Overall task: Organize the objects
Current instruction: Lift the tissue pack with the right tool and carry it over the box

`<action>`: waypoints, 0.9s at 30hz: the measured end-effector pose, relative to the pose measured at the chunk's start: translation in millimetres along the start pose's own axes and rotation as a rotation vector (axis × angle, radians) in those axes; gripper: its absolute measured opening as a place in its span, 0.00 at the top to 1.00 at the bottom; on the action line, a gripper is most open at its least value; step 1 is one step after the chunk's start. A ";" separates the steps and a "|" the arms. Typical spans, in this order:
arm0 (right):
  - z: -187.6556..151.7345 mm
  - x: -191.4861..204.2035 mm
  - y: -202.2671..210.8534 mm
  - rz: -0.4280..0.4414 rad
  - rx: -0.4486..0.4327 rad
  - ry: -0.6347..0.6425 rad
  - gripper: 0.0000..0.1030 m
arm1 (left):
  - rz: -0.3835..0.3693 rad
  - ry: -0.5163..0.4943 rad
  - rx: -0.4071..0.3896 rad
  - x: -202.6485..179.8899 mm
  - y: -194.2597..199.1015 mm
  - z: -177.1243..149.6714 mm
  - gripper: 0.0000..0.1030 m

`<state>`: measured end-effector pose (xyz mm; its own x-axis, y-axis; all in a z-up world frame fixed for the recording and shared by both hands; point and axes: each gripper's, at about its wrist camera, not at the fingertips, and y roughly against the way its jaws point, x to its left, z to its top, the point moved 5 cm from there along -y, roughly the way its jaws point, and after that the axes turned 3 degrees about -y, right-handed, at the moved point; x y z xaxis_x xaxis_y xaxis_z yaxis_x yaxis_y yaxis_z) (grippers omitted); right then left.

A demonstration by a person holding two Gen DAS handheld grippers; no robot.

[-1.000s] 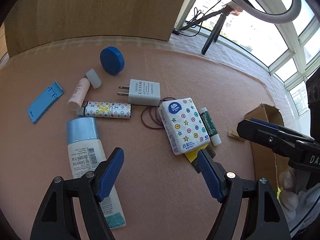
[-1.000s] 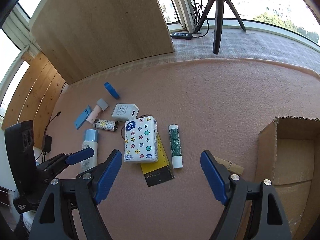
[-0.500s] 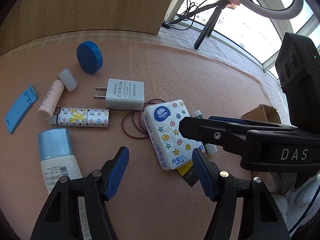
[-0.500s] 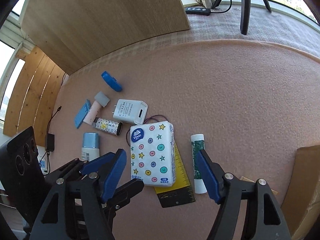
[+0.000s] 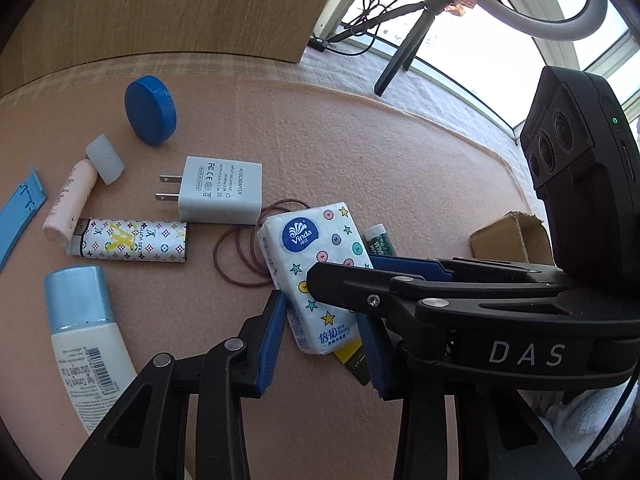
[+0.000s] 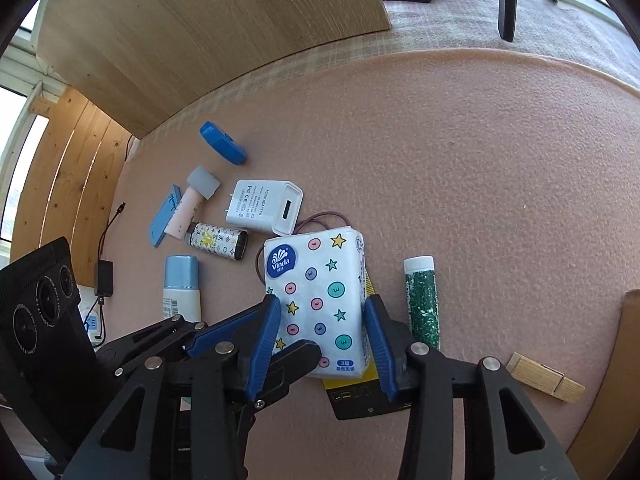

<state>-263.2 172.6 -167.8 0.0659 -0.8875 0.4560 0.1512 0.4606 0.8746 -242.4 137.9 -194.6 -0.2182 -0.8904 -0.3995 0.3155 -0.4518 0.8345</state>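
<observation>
Both the left gripper (image 5: pixel 320 344) and right gripper (image 6: pixel 318 340) are closing their fingers, not yet clamped, around the soft, light tissue pack (image 6: pixel 316 292), best held across its long sides at 3 and 9 o'clock.

Tissue pack (image 6: pixel 316 300), white with coloured stars and dots, lies flat atop a yellow ruler (image 6: pixel 352 384), just beside the white charger (image 6: pixel 262 206).

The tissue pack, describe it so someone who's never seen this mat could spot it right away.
On the pink mat, find the cluster of small items in front of the leaning wooden board. At the cluster's near edge lies the tissue pack, partly on a yellow ruler, left of a green glitter tube. It alone is soft, white, and printed with coloured stars, buttons and a blue round logo.
</observation>
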 end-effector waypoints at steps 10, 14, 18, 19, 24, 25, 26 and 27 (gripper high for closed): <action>-9.3 0.0 13.9 0.020 -0.039 -0.027 0.61 | 0.006 -0.039 -0.022 -12.0 12.7 -2.1 0.64; -18.8 0.9 32.7 0.024 -0.080 -0.031 0.61 | 0.009 -0.081 -0.047 -29.5 27.2 -6.6 0.64; -31.4 -1.6 56.6 0.021 -0.134 -0.041 0.61 | 0.007 -0.132 -0.071 -54.3 40.6 -12.5 0.64; -35.3 -3.3 63.4 0.019 -0.145 -0.045 0.61 | 0.003 -0.144 -0.078 -61.5 43.1 -14.2 0.64; -53.4 -18.1 97.7 0.004 -0.201 -0.070 0.61 | -0.014 -0.212 -0.101 -101.4 53.5 -23.2 0.64; -56.7 -21.9 104.4 0.001 -0.212 -0.075 0.61 | -0.019 -0.225 -0.104 -109.4 54.3 -24.3 0.64; -59.9 -25.8 111.0 -0.002 -0.224 -0.080 0.61 | -0.025 -0.237 -0.106 -117.7 54.8 -25.3 0.64; -63.7 -30.0 118.0 -0.006 -0.238 -0.085 0.61 | -0.032 -0.248 -0.106 -125.8 54.8 -26.0 0.64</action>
<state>-184.6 252.8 -88.7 -0.0174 -0.8816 0.4717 0.3796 0.4306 0.8188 -173.7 223.7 -108.4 -0.4454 -0.8404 -0.3088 0.3969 -0.4945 0.7733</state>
